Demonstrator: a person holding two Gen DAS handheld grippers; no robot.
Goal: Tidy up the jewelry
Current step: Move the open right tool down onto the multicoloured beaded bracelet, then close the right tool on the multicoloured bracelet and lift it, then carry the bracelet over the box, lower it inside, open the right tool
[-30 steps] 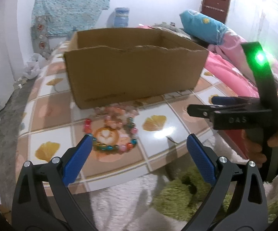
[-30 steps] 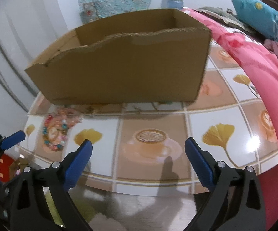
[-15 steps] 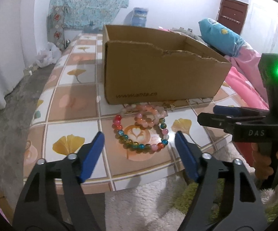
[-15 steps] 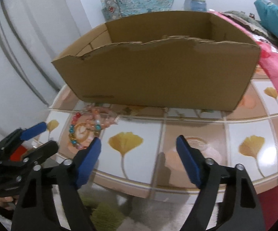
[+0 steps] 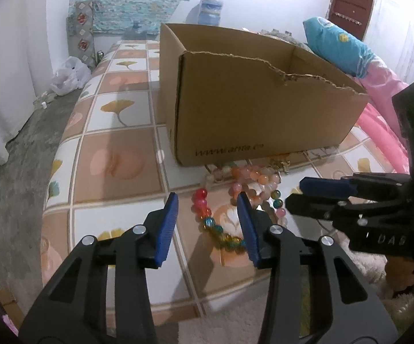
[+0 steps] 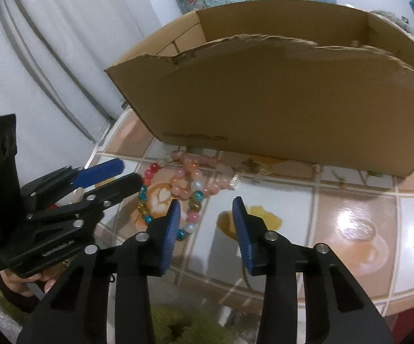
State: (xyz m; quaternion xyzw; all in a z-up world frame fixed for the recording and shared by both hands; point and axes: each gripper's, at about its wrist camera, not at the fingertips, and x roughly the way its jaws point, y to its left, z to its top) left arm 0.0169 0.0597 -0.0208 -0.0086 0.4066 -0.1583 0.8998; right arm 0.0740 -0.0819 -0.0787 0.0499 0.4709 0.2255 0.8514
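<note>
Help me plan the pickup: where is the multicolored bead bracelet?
In both wrist views the multicolored bead bracelet lies on the table, just before the cardboard box, beside the pink bracelet.

Home bedroom, pillow (image 5: 339, 44), pink bedding (image 5: 384, 91), door (image 5: 350, 8), patterned tablecloth (image 5: 115, 154)

I see a plain brown cardboard box (image 5: 258, 114), multicoloured and pink bead bracelets (image 5: 235, 200), and a table (image 5: 115, 149) tiled white and tan with yellow ginkgo leaves and coffee cups.
</note>
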